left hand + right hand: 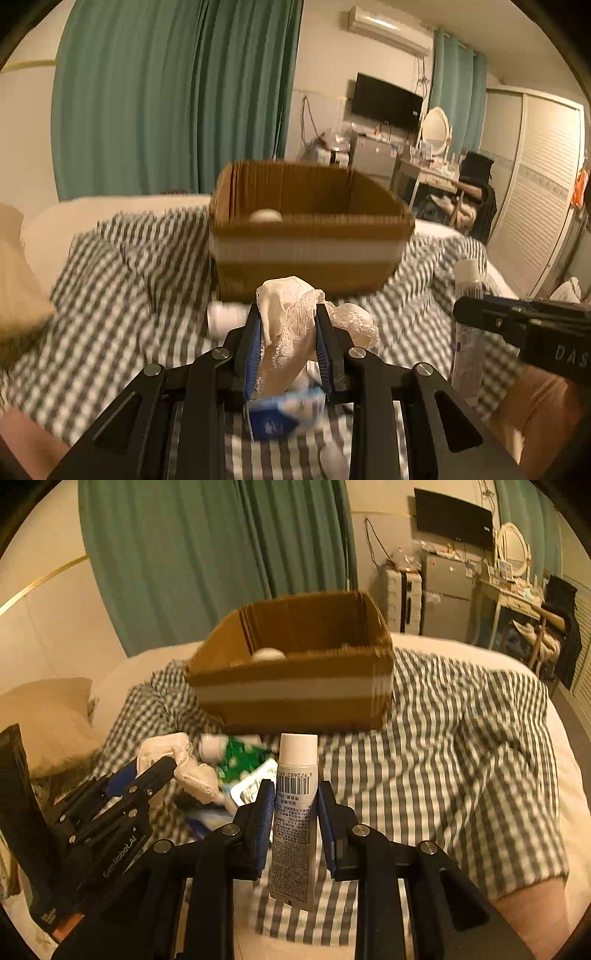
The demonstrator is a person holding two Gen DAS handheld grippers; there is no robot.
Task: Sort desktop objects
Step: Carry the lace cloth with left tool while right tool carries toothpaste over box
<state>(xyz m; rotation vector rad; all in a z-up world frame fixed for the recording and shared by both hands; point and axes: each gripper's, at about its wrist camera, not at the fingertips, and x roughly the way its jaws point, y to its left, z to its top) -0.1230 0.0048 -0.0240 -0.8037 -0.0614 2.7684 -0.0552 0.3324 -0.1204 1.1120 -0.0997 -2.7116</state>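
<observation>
Checked bedspread carries cardboard box, green packet, small bottle.

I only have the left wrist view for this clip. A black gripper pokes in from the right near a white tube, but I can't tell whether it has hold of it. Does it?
Observer: Yes. In the right wrist view the right gripper is shut on the tube, cap pointing up toward the cardboard box.
Operator: Any markings on that tube?
Observer: A barcode sits just under the white cap, with small print below.
Operator: What lies beyond the cloth my gripper holds?
Observer: Past the left gripper and its cloth there is a green packet lying on the checked blanket.
</observation>
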